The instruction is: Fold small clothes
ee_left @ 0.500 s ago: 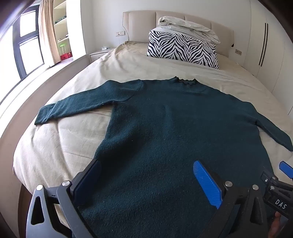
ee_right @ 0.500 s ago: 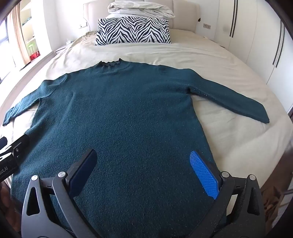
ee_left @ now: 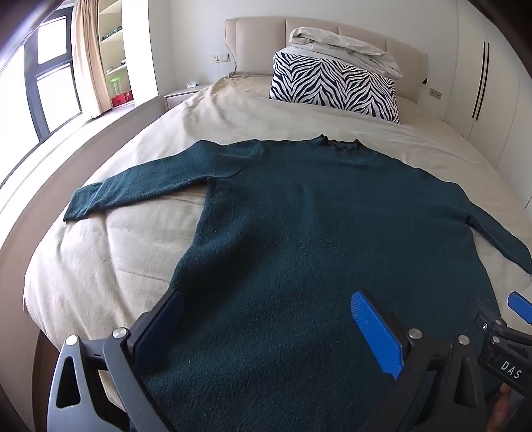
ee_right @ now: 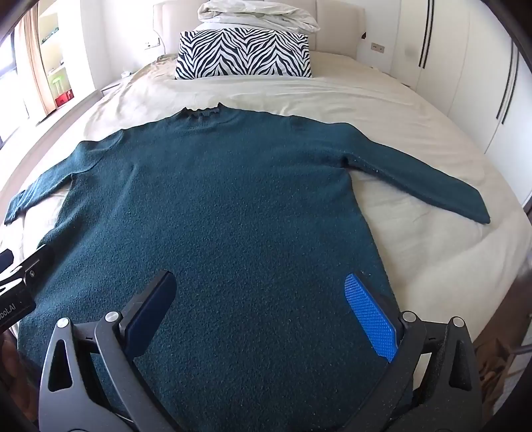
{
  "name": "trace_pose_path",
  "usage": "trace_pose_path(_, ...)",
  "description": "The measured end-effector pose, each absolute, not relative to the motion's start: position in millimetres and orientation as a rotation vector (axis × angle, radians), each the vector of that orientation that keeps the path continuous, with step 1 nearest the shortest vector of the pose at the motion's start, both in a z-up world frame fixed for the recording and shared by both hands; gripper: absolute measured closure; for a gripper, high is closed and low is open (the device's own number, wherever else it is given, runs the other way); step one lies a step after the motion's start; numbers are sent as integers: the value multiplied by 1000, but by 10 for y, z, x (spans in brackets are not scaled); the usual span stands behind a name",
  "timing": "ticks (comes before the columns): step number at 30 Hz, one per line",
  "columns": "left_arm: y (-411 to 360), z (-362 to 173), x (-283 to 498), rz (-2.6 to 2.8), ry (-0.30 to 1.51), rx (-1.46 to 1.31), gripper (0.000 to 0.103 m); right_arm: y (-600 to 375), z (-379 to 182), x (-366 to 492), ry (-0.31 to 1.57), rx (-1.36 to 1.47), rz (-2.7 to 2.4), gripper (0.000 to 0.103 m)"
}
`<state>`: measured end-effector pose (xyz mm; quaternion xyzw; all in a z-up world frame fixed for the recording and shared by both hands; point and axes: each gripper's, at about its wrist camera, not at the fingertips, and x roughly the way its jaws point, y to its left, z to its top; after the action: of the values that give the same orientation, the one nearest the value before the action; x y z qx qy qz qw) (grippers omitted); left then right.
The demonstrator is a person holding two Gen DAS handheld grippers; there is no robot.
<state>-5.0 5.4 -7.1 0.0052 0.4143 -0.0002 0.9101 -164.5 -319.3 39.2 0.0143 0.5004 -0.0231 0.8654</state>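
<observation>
Lying flat on the bed (ee_left: 99, 266), the dark green sweater (ee_left: 316, 232) is spread face down or face up — which, I cannot tell — with its collar (ee_left: 339, 144) toward the headboard and its hem toward the person, presumably so that every edge can be reached before the first fold. Starting at the left, its left sleeve (ee_left: 139, 186) stretches out toward the window side of the bed, clear of the body, which leaves it free to be picked up and laid across. Just nearer, the left gripper (ee_left: 266, 329) hangs above the lower left part of the sweater with its jaws spread as wide as they go and nothing between them; its dark outer finger sits about over the sweater's left side edge, the blue pad over the cloth. Next comes the right gripper (ee_right: 262, 309), likewise gaping and empty, poised over the lower right of the body, its blue pad near the right side seam. Both point steeply down at the fabric, apparently not touching it. Furthest right, the right sleeve (ee_right: 425, 186) angles away across the sheet. Beyond the collar, a zebra-striped pillow (ee_right: 242, 53) under a folded duvet (ee_right: 259, 13) stays well apart from the work — no folding has begun, by the look of it.
</observation>
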Motion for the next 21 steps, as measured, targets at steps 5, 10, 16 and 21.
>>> trace_pose_path(5,53,-122,-65,0,855,9,0,-3185,385,-1651,1052,29,-49,0)
trace_pose_path(10,89,-167,-50,3,859,3,0,-3177,375,-1654,1052,25,-47,0)
trace_pose_path(16,114,-185,-69,9,867,-2,0,-3171,374,-1658,1052,23,-48,0)
trace_pose_path(21,101,-152,-62,11,870,-2,0,-3175,366,-1667,1052,22,-47,0)
